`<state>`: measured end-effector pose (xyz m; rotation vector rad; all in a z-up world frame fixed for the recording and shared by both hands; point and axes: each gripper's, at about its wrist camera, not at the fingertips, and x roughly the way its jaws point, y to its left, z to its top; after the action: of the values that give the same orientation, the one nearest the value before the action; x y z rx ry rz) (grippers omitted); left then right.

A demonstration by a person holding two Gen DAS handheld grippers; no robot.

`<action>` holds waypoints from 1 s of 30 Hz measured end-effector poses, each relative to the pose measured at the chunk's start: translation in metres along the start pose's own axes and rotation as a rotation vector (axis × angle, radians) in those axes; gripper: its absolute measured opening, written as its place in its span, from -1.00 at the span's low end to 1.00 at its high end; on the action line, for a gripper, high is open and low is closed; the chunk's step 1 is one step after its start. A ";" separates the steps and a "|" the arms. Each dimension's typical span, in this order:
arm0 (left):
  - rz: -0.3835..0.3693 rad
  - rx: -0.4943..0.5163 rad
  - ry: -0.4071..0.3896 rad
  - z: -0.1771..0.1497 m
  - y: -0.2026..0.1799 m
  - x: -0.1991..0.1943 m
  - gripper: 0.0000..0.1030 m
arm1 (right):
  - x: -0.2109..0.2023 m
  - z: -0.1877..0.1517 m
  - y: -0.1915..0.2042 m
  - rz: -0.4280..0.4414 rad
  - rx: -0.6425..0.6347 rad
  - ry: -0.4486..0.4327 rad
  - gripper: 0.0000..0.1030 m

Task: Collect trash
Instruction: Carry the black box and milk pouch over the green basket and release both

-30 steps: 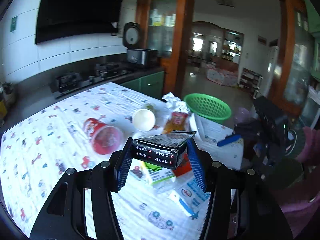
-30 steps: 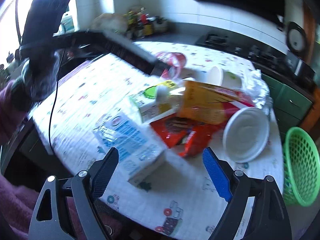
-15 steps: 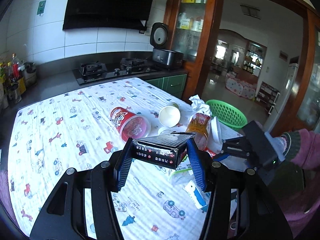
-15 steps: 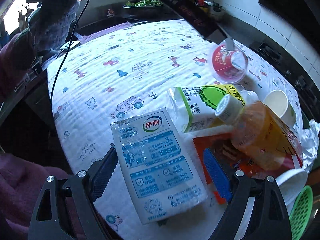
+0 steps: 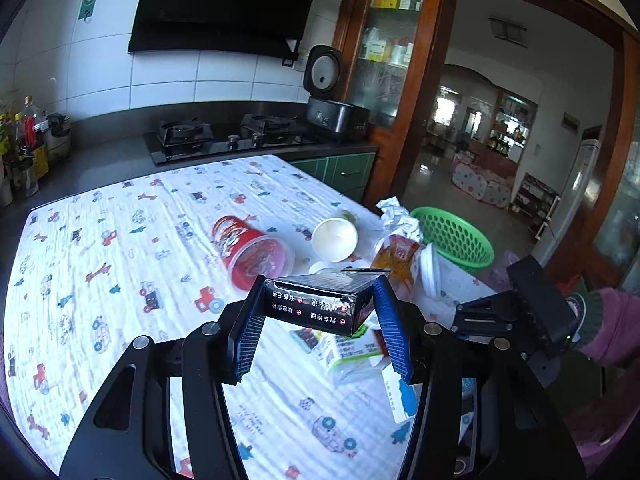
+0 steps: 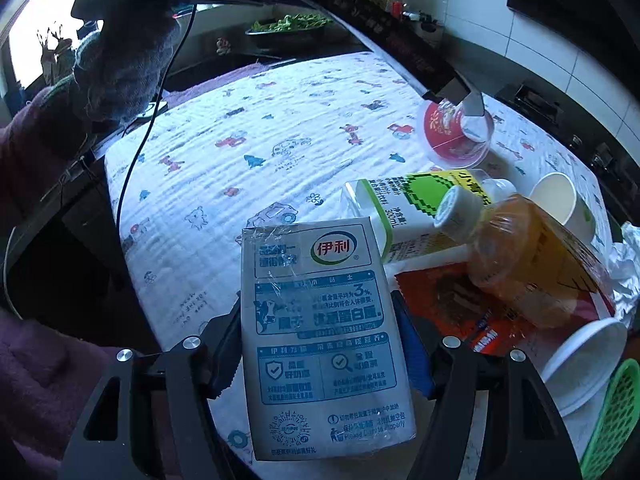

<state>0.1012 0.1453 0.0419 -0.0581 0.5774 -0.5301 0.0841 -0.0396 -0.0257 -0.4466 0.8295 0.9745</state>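
Observation:
My left gripper (image 5: 320, 294) is shut on a black box (image 5: 316, 310) with red and white print, held above the table. My right gripper (image 6: 320, 320) points down at a white and blue milk carton (image 6: 320, 328). Its jaws are closing, with both blue pads against the carton's long sides. Beside the carton lie a green and white drink carton (image 6: 404, 212), an orange bottle (image 6: 520, 256) and a red wrapper (image 6: 460, 308). A red noodle cup (image 5: 252, 252) and a white paper cup (image 5: 334, 238) lie tipped over farther back.
A green plastic basket (image 5: 456, 240) stands just past the table's far right corner, with crumpled white paper (image 5: 396, 216) at the table edge beside it. A white bowl (image 6: 580, 360) lies near that edge. The tablecloth (image 5: 120, 260) has a cartoon print. Behind are a stove (image 5: 224, 136) and a rice cooker (image 5: 336, 116).
My right gripper came down over the milk carton and its jaws narrowed onto the carton's sides. The left gripper rolled a little and kept hold of the black box.

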 end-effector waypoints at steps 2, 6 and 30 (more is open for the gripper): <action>-0.015 0.004 -0.008 0.003 -0.007 0.002 0.02 | -0.018 -0.008 -0.005 -0.018 0.045 -0.038 0.26; -0.053 0.025 -0.020 0.013 -0.029 0.012 0.02 | -0.051 -0.026 -0.021 -0.070 0.144 -0.103 0.26; -0.280 0.068 0.047 0.100 -0.184 0.186 0.02 | -0.190 -0.198 -0.312 -0.622 0.884 -0.173 0.27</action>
<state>0.2010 -0.1147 0.0684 -0.0621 0.6008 -0.8243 0.2139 -0.4336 -0.0068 0.1533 0.8066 0.0214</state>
